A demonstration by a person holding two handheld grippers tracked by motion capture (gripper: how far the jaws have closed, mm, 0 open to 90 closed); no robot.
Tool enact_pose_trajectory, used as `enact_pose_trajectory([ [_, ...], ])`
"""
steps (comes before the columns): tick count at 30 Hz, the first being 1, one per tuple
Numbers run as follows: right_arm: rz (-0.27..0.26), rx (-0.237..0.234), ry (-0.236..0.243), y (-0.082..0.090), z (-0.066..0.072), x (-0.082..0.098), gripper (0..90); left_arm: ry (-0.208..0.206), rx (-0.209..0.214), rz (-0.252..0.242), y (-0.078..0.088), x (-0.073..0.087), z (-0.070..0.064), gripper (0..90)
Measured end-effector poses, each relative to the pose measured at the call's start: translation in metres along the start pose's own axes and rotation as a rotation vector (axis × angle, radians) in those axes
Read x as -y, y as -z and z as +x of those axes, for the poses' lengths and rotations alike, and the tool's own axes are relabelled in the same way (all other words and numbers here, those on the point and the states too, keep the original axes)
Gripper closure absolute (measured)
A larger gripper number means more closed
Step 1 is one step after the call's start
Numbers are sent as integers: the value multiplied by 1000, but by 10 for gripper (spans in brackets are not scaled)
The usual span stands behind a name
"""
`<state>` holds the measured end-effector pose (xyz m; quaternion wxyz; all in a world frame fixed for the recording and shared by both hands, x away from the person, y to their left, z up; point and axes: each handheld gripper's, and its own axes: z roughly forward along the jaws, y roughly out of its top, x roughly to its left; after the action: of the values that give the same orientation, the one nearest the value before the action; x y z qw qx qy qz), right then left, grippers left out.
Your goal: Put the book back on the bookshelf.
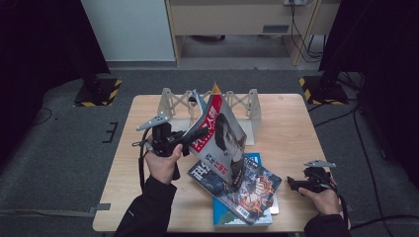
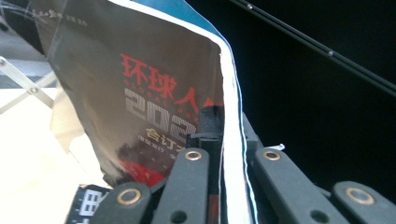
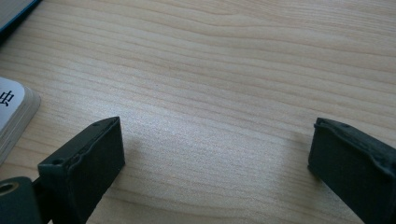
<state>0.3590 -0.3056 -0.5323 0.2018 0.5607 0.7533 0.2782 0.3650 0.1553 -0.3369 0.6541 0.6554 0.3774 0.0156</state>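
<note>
A magazine (image 1: 220, 137) with a red title and a portrait on its cover hangs tilted above the wooden table (image 1: 286, 123). My left gripper (image 1: 200, 134) is shut on its left edge. In the left gripper view the cover (image 2: 140, 93) with red characters rises from between the closed jaws, my left gripper (image 2: 219, 140) pinching the page edge. Under it lie another magazine (image 1: 247, 190) and a blue book (image 1: 222, 215). My right gripper (image 1: 291, 184) rests low at the table's right front. In the right gripper view, that right gripper (image 3: 215, 154) is open over bare wood.
A white truss-sided rack (image 1: 252, 106) stands at the back middle of the table, with another magazine (image 1: 197, 101) leaning in it. A white book corner (image 3: 11, 116) lies left of the right jaws. Black curtains and cables surround the table.
</note>
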Motion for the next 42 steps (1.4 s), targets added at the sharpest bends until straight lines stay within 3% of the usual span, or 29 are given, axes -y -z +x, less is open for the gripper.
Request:
enact_pose_trajectory([
  [15,-12,-2,4,-1,0,0,32,0,-59,-52,28,-21,14,863],
  [22,-18,-4,5,-2,0,0,31,2,-88,-78,57,-31,21,863],
  [29,-26,-4,5,-2,0,1,30,2,-127,-71,74,-33,31,863],
  [36,-29,-5,8,-2,0,1,30,4,-165,-51,81,-32,41,863],
  [42,-30,-5,8,-2,0,1,30,0,-229,-36,92,-29,52,863],
])
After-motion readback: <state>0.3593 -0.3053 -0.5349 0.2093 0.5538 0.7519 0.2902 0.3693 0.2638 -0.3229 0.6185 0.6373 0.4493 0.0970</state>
